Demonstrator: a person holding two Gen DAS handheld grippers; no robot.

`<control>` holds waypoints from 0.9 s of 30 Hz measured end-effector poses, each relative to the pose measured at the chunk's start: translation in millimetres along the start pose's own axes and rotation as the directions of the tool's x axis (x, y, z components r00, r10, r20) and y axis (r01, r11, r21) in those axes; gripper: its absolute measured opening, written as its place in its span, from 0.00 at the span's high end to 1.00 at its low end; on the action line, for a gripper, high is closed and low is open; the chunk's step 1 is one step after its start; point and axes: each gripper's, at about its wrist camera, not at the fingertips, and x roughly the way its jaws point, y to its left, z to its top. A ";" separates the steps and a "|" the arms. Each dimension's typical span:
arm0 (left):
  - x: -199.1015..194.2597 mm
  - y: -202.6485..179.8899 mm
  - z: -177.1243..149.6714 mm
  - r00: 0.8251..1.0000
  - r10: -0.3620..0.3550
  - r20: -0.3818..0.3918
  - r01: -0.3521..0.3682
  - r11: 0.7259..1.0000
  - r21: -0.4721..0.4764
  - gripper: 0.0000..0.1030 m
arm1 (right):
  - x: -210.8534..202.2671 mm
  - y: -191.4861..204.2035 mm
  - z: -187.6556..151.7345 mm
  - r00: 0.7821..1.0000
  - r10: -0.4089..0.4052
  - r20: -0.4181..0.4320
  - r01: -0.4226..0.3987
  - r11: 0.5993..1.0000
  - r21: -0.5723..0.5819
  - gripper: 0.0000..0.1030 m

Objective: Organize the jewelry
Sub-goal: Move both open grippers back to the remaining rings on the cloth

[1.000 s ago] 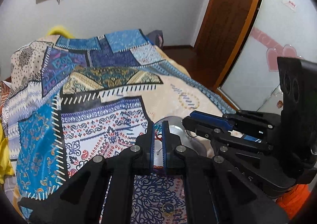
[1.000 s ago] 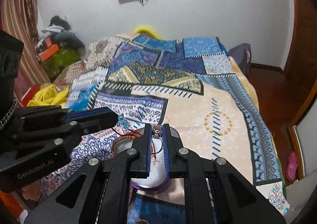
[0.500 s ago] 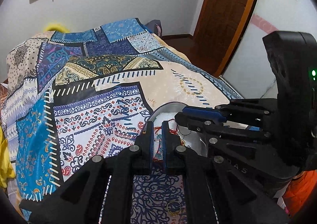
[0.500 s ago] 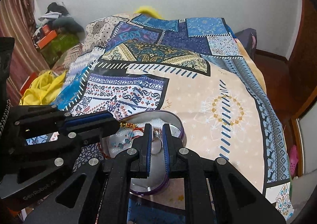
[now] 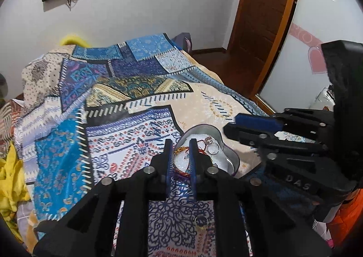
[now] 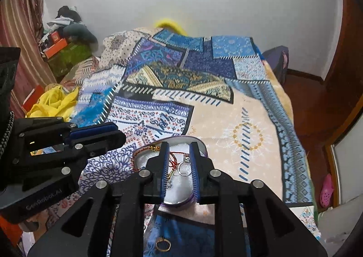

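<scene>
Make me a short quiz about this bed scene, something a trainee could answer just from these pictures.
1. True or false: the gold ring on the patterned patchwork bedspread lies inside the heart-shaped metal tin with the purple rim.
2. Which is in the tin? A) silver ring with a small charm B) wristwatch C) hair comb
3. Fill in: the jaws of both the left gripper and the right gripper stand ____, holding nothing.

Key
1. False; it lies on the bedspread, nearer the camera than the tin.
2. A
3. open
</scene>
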 end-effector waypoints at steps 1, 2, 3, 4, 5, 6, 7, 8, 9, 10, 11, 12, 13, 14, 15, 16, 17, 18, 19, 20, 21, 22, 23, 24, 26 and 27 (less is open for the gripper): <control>-3.8 -0.1 -0.1 1.000 0.004 0.005 -0.004 1.000 -0.001 0.77 | -6.0 1.4 0.4 1.000 -0.007 0.012 0.007 1.000 -0.001 0.80; -10.7 -0.3 -0.4 1.000 0.007 0.016 -0.007 1.000 -0.003 0.73 | -10.8 2.5 0.4 1.000 -0.012 0.022 0.012 1.000 -0.002 0.78; -14.8 -0.9 -0.8 1.000 0.009 0.025 -0.009 1.000 -0.004 0.68 | -16.1 3.8 0.3 0.999 -0.016 0.033 0.016 1.000 -0.002 0.77; -20.3 -1.6 -1.1 0.999 0.013 0.035 -0.012 1.000 -0.004 0.65 | -21.9 5.3 0.1 0.999 -0.022 0.045 0.023 1.000 -0.002 0.76; -25.6 -2.4 -1.8 0.999 0.015 0.044 -0.015 1.000 -0.004 0.65 | -26.8 6.9 -0.1 0.998 -0.027 0.055 0.027 1.000 -0.003 0.75; -31.8 -2.9 -2.5 0.999 0.016 0.051 -0.016 1.000 -0.003 0.64 | -33.9 9.1 -0.8 0.997 -0.032 0.069 0.033 0.999 -0.006 0.74; -36.4 -3.3 -2.7 0.998 0.016 0.056 -0.016 1.000 -0.003 0.64 | -38.0 10.6 -1.3 0.996 -0.037 0.078 0.038 0.999 -0.007 0.73; -41.5 -3.9 -3.2 0.998 0.018 0.062 -0.018 1.000 -0.002 0.64 | -42.1 12.1 -1.6 0.995 -0.045 0.087 0.046 0.999 -0.009 0.72; -47.2 -4.8 -4.0 0.997 0.020 0.069 -0.021 1.000 0.000 0.64 | -47.6 14.7 -2.5 0.994 -0.055 0.097 0.057 0.998 -0.013 0.72; -52.4 -5.8 -4.9 0.997 0.023 0.075 -0.023 1.000 0.003 0.63 | -53.7 17.4 -3.4 0.992 -0.060 0.109 0.063 0.998 -0.018 0.72; -56.9 -6.7 -5.7 0.996 0.025 0.081 -0.025 1.000 0.007 0.63 | -58.7 19.5 -4.3 0.991 -0.062 0.120 0.065 0.998 -0.019 0.72; -63.8 -8.3 -7.6 0.996 0.029 0.090 -0.030 0.999 0.013 0.61 | -63.5 21.5 -5.0 0.990 -0.062 0.129 0.065 0.998 -0.018 0.72; -67.8 -9.0 -9.1 0.995 0.031 0.096 -0.033 0.999 0.016 0.58 | -69.0 23.8 -6.4 0.988 -0.062 0.138 0.065 0.998 -0.017 0.72; -73.8 -10.7 -11.5 0.994 0.034 0.104 -0.037 0.999 0.023 0.57 | -74.0 25.9 -8.1 0.987 -0.062 0.147 0.065 0.998 -0.016 0.72; -78.0 -12.5 -13.5 0.993 0.037 0.108 -0.040 0.999 0.027 0.56 | -77.6 27.6 -9.7 0.986 -0.062 0.154 0.065 0.998 -0.014 0.72; -80.6 -13.3 -15.3 0.993 0.039 0.110 -0.042 0.999 0.029 0.56 | -80.5 28.9 -11.6 0.986 -0.060 0.158 0.063 0.998 -0.013 0.72; -83.2 -14.1 -17.8 0.993 0.039 0.110 -0.043 0.999 0.030 0.56 | -82.7 29.5 -13.8 0.985 -0.059 0.160 0.062 0.998 -0.012 0.71; -86.7 -15.0 -21.5 0.993 0.036 0.108 -0.040 0.999 0.029 0.55 | -84.5 30.3 -16.0 0.985 -0.058 0.160 0.061 0.998 -0.009 0.71; -88.2 -15.4 -24.2 0.994 0.032 0.105 -0.035 0.999 0.028 0.55 | -86.3 30.9 -19.5 0.985 -0.060 0.160 0.062 0.998 -0.005 0.71; -90.0 -15.9 -27.7 0.994 0.028 0.101 -0.031 0.999 0.028 0.55 | -87.6 31.2 -23.2 0.985 -0.061 0.160 0.062 0.998 0.000 0.71; -91.1 -16.0 -31.0 0.995 0.027 0.097 -0.030 0.999 0.028 0.54 | -87.9 31.5 -25.6 0.985 -0.061 0.159 0.061 0.998 0.004 0.71; -91.5 -15.7 -34.4 0.995 0.027 0.093 -0.030 0.999 0.029 0.54 | -87.6 31.1 -29.6 0.986 -0.059 0.154 0.058 0.998 0.013 0.71; -91.4 -15.7 -39.1 0.996 0.028 0.085 -0.031 0.999 0.029 0.54 | -87.5 30.3 -32.9 0.987 -0.058 0.149 0.056 0.998 0.019 0.71; -91.0 -15.8 -42.6 0.997 0.028 0.078 -0.031 0.999 0.029 0.54 | -86.5 29.7 -35.9 0.988 -0.058 0.143 0.055 0.998 0.026 0.71; -88.9 -15.6 -50.6 0.998 0.030 0.058 -0.031 0.999 0.030 0.54 | -85.8 29.5 -42.0 0.989 -0.062 0.134 0.058 0.998 0.037 0.71; -85.8 -14.7 -55.7 0.999 0.030 0.043 -0.031 0.999 0.027 0.54 | -82.8 28.3 -45.5 0.990 -0.063 0.123 0.058 0.997 0.045 0.71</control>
